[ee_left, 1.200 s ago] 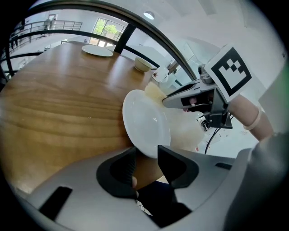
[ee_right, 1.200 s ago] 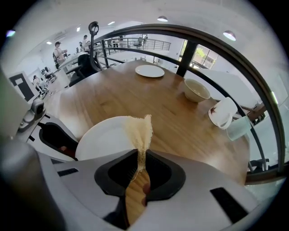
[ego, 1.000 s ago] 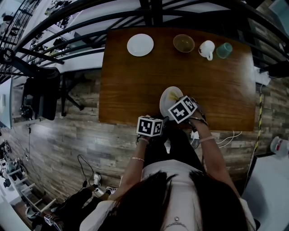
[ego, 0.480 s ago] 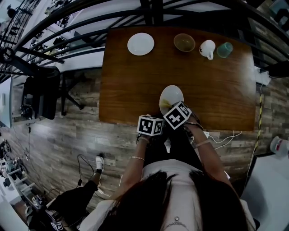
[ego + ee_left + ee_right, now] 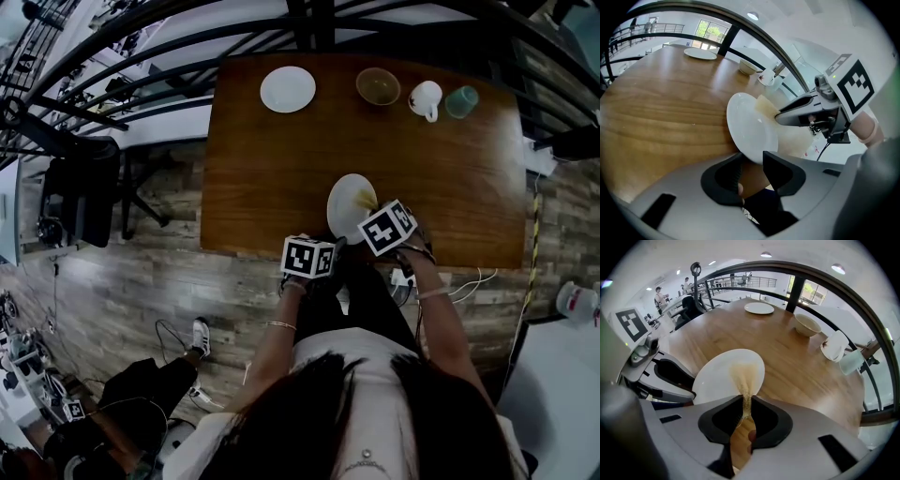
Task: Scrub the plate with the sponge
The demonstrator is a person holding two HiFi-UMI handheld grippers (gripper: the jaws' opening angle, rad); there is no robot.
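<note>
The left gripper (image 5: 751, 161) had the near rim of the white plate (image 5: 750, 136) between its jaws, which had just been closing a little and pressed on that rim. The plate sat at the near edge of the wooden table (image 5: 272, 169), tilted up from the wood, with part of it past the table's edge. The right gripper (image 5: 746, 404) was clamped on a thin yellow-brown sponge (image 5: 746, 376), squeezed flat between its jaws. The sponge's free end lay against the plate's upper face, near the middle, where it showed as a tan smear. At the far side of the table, well apart from the plate, stood a second white plate (image 5: 288, 90), a bowl (image 5: 378, 86), a white jug (image 5: 427, 99) and, just beside the jug, a teal cup (image 5: 461, 101).
</note>
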